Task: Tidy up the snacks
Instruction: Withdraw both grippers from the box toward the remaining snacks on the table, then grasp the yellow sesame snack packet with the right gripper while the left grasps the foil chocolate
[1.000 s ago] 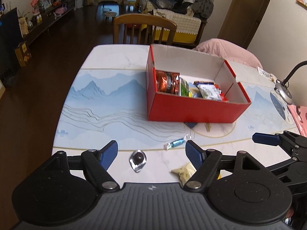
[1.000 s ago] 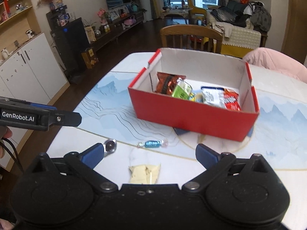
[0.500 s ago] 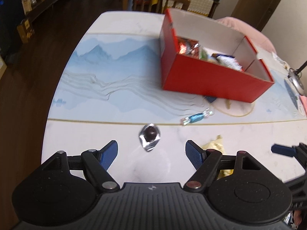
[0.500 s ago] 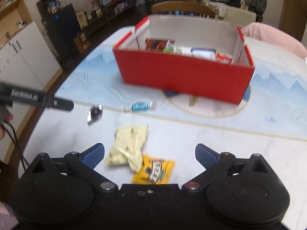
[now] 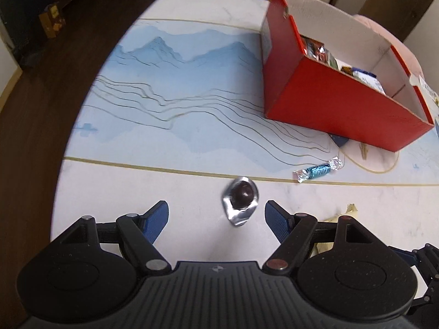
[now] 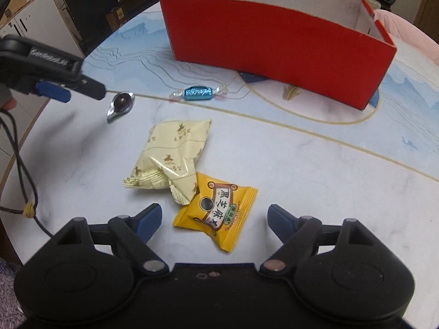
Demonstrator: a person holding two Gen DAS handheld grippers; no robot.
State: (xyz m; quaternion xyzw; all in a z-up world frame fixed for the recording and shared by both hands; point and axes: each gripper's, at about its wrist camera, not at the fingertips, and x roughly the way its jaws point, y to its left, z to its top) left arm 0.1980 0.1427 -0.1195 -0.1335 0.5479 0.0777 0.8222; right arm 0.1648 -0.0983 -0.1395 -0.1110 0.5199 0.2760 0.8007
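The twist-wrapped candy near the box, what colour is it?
Shiny blue candy with clear silvery twisted ends; right wrist view.

The table (image 6: 315,170) bears a red box (image 6: 274,46), blue candy (image 6: 198,93), foil chocolate (image 5: 241,196), cream packet (image 6: 172,153) and yellow packet (image 6: 219,211).

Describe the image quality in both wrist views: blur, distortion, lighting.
Left wrist view: fisheye bends the table edge; the foil-wrapped chocolate looks slightly motion-smeared; the red box is sharp enough. Right wrist view: the box's front wall bows; the cream packet and orange packet are crisp; the left gripper is blurred; lighting dim, soft.
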